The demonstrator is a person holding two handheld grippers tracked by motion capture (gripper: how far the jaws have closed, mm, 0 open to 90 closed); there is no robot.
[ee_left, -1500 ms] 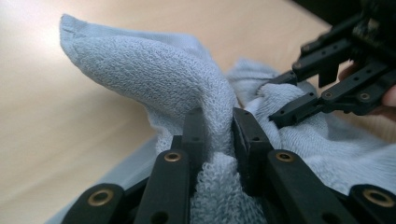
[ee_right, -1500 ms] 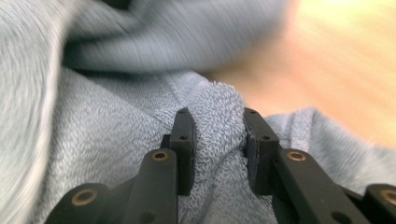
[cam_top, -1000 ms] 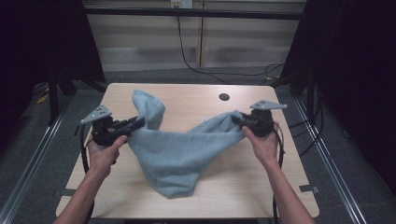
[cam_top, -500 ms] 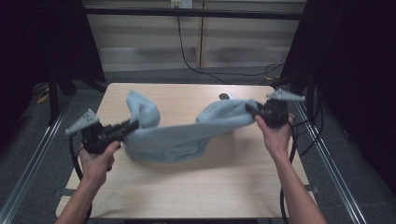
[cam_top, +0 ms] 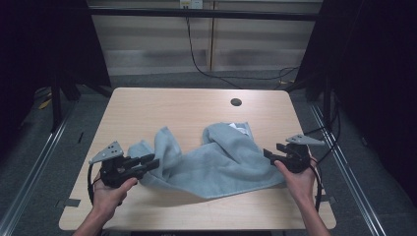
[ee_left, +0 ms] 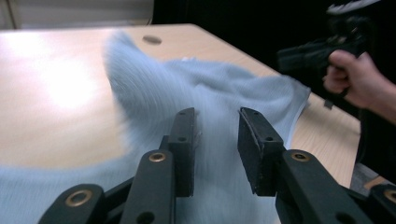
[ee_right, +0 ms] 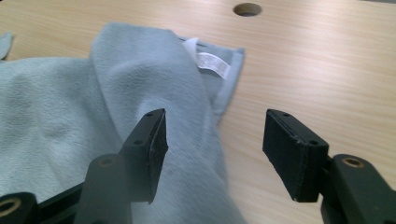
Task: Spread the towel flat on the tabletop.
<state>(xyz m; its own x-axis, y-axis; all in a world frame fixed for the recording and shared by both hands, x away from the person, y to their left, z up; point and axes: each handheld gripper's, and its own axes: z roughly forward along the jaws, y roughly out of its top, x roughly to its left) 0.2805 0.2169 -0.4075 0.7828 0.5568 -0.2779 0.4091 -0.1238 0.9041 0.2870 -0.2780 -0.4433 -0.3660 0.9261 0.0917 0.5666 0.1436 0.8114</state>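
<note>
Since half a second ago: the towel (cam_top: 216,157), then stretched in the air between both grippers, now lies crumpled on the table (cam_top: 162,105). Both hands have dropped toward the near edge and both grippers have let go.

Left gripper (cam_top: 147,162): at about 8 o'clock on the table in the high view, held in the left hand (cam_top: 110,189). Released; in the left gripper view its jaws stand apart with a clear gap, the towel (ee_left: 196,93) lying beyond and beneath them. The cloth is motion-blurred there, so whether it touches the jaws cannot be told.

Right gripper (cam_top: 268,155): at about 4 o'clock, held in the right hand (cam_top: 297,179). Released; the right gripper view shows the jaws wide apart. A fold of the towel (ee_right: 140,79) passes under the left-hand jaw; bare table (ee_right: 327,60) lies under the other.

The towel runs between the two grippers across the near half of the table, its peaks pointing to 12 o'clock. A white label (ee_right: 214,63) shows at its far corner; the print is too small to read. A round hole (cam_top: 236,102) sits in the table at about 1 o'clock, well apart from the cloth.
</note>
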